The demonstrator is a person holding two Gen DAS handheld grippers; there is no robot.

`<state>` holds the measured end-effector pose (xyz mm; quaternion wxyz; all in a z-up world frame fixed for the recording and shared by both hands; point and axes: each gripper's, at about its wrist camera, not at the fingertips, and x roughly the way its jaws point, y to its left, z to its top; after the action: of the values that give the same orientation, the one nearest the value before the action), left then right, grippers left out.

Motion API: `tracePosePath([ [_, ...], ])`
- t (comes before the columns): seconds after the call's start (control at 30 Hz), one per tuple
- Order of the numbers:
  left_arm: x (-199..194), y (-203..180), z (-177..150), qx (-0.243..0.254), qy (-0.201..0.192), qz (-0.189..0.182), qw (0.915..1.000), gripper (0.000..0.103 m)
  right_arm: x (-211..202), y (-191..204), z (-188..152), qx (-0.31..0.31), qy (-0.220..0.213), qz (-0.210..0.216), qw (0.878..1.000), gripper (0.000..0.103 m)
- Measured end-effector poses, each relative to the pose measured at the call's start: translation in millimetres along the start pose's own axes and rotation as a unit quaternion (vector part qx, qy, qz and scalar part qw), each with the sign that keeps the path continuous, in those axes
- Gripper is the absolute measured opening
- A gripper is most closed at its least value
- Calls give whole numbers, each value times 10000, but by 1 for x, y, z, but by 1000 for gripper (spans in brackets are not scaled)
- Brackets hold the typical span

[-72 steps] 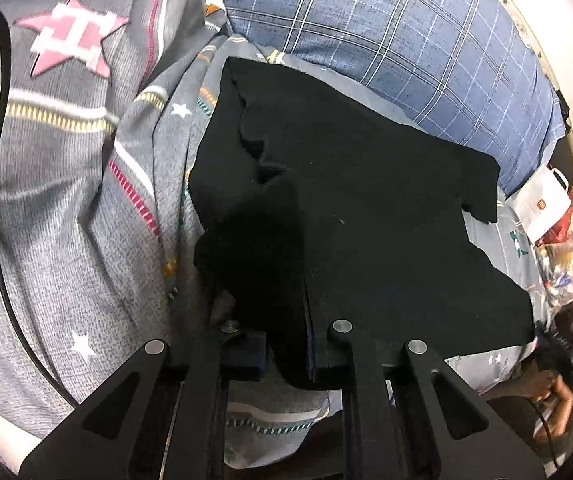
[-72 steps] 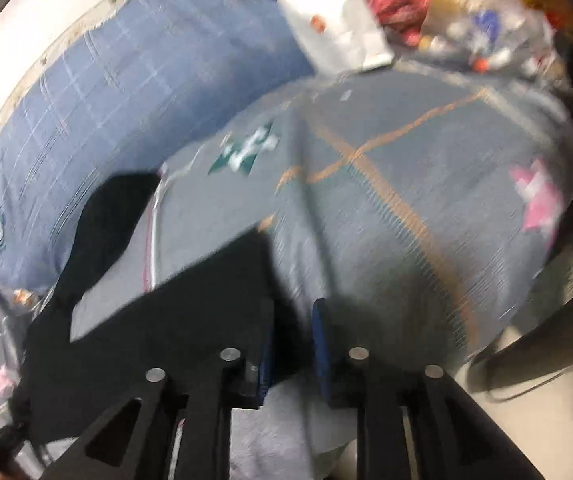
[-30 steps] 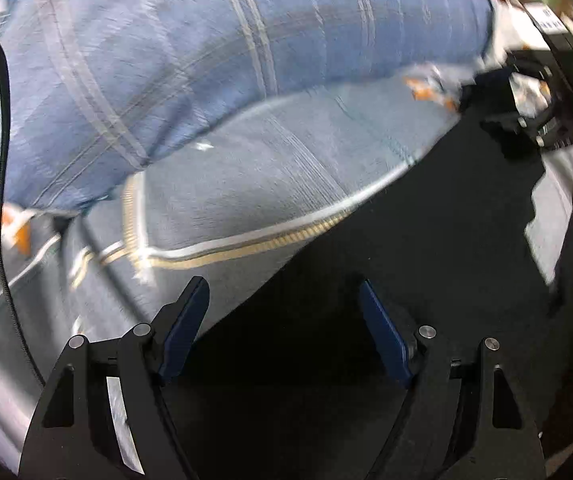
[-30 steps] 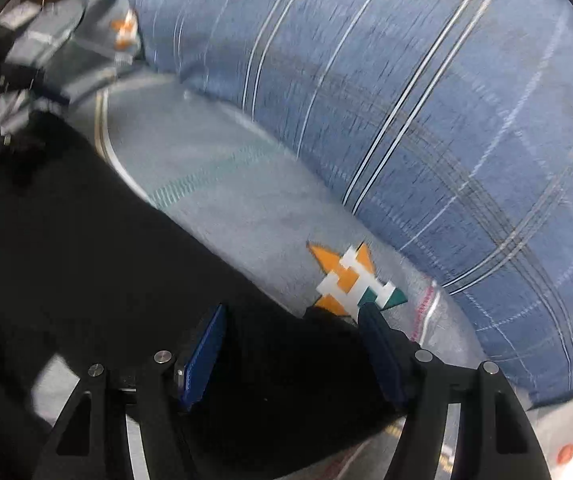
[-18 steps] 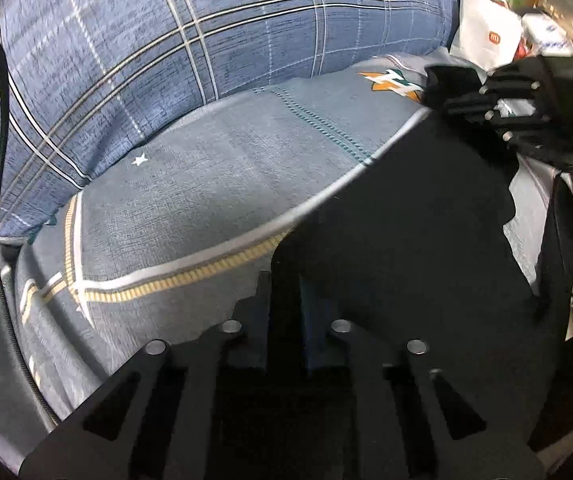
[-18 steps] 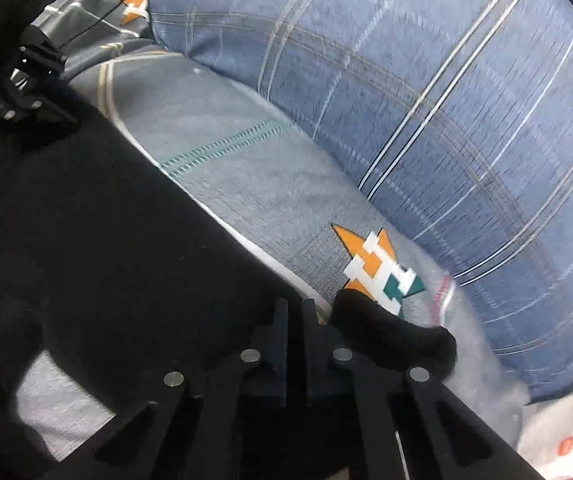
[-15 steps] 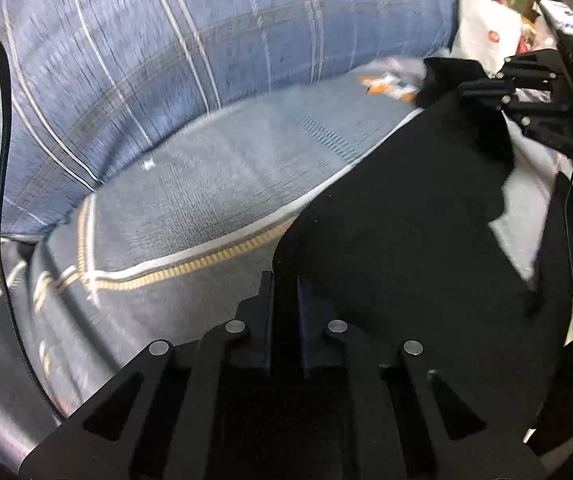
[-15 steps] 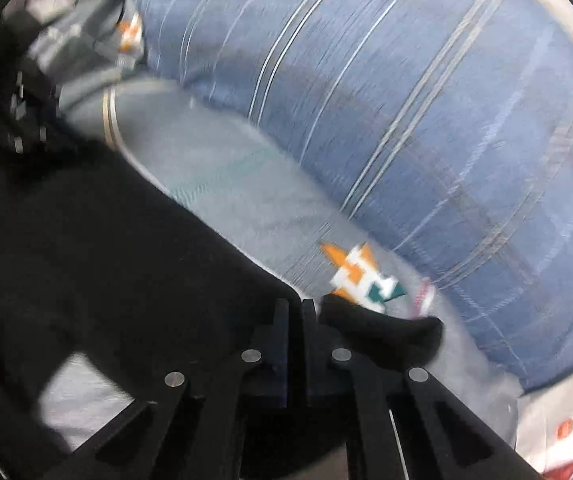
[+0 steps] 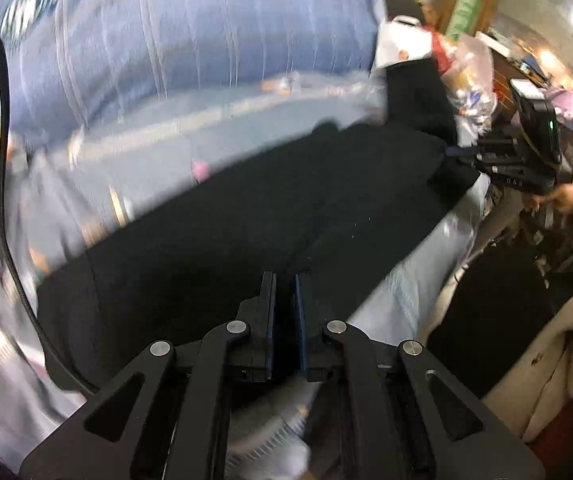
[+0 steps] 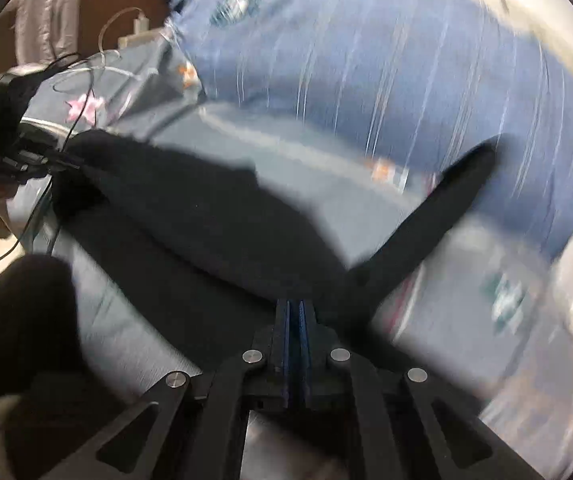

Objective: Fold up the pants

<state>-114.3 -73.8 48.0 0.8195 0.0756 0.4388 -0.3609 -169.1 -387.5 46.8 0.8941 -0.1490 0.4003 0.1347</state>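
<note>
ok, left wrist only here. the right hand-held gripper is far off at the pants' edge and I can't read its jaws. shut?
Observer: Shut. In the right wrist view the right hand-held gripper pinches the black pants at their near edge.
Operator: Anything loose on that side?
Observer: Yes. One black strip of the pants sticks out to the upper right, and its tip shows in front of the blue checked cushion.

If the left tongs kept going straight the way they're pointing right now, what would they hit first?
Most likely the black pants, which spread right ahead of the left tongs; the tongs are already shut on the near edge. Beyond lie the grey bedspread and blue plaid pillow. Blur makes depth uncertain.
</note>
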Motion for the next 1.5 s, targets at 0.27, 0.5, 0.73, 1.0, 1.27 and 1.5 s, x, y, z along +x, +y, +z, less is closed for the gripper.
tracePosePath([
  [0.27,-8,4,-20,-441,-142,163,9988,8,13,-11,-42,1134,227,-35,9933,5],
  [0.5,-20,15,-30,-1039,-401,85,9937,17,-16,-49,-74,2648,-431,81,9633,30],
  [0.73,-40,25,-38,-1760,-669,133,9820,61,-2,6,-43,1340,-529,19,9896,30],
  [1.0,-47,58,-46,-2678,-893,857,9555,71,40,39,-21,69,-379,163,9991,35],
  [1.27,-25,63,-30,-2597,-928,854,9574,51,46,46,-5,-68,-631,63,9980,9],
  [1.5,-60,56,-40,-2411,-1135,749,9609,25,0,41,-3,273,-938,436,9943,4],
])
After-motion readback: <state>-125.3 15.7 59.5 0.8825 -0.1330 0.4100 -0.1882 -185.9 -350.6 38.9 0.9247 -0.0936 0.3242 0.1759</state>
